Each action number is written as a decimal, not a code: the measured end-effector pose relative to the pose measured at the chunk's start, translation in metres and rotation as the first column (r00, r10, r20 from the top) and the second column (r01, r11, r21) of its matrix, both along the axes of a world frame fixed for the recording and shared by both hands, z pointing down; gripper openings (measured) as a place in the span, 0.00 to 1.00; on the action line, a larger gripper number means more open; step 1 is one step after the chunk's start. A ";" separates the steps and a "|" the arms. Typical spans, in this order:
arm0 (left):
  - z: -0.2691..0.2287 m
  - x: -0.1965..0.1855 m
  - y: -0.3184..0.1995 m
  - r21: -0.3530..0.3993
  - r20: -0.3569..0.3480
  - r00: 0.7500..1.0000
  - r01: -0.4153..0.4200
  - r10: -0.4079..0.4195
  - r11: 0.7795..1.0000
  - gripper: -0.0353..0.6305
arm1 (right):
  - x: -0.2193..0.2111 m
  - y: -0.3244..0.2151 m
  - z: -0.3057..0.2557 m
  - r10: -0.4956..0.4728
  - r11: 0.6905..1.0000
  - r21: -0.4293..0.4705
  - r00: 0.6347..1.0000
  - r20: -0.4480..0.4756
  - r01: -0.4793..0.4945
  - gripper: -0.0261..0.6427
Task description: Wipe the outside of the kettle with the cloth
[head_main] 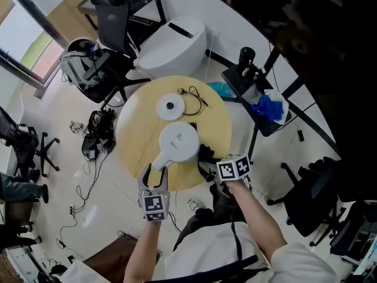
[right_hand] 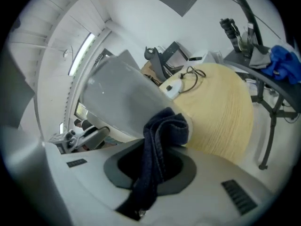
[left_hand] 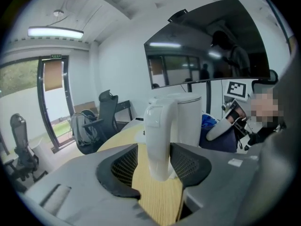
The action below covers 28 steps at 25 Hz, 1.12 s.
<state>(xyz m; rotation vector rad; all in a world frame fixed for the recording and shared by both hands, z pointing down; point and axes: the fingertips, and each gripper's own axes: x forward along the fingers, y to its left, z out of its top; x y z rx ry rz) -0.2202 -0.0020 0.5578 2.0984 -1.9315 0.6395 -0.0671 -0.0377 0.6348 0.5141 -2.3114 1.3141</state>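
A person steadies a white kettle [head_main: 178, 141] on a round wooden surface [head_main: 135, 128]. The left tongs [left_hand: 157, 163] stand partly open around the kettle's handle [left_hand: 159, 140], with a gap showing on one side. The right tongs [right_hand: 153, 167] are clamped on a dark blue cloth [right_hand: 160, 145], whose bunched end lies against the kettle's wall just ahead of them. To wipe well, the left tongs likely need a firmer hold on the handle so the kettle does not slide under the cloth's strokes. The lid is down, so any contents are unseen. The kettle's base [head_main: 171, 105] sits empty beyond both tongs.
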 end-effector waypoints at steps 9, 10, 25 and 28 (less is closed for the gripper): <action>-0.005 0.018 -0.016 0.031 -0.042 0.978 -0.205 0.206 0.978 0.29 | -0.006 -0.016 -0.127 -0.100 0.949 0.304 0.994 0.042 0.083 0.14; -0.005 0.021 -0.014 0.031 -0.040 0.976 -0.211 0.213 0.977 0.29 | -0.007 -0.017 -0.126 -0.104 0.945 0.316 0.994 0.029 0.090 0.14; -0.003 0.061 0.012 0.000 -0.103 0.974 -0.201 0.200 0.980 0.28 | -0.002 0.007 0.040 -0.061 0.998 0.005 0.988 -0.144 0.063 0.14; -0.003 0.064 0.014 -0.007 -0.115 0.975 -0.190 0.188 0.982 0.28 | -0.005 0.014 0.066 -0.069 0.996 -0.067 0.987 -0.145 0.060 0.14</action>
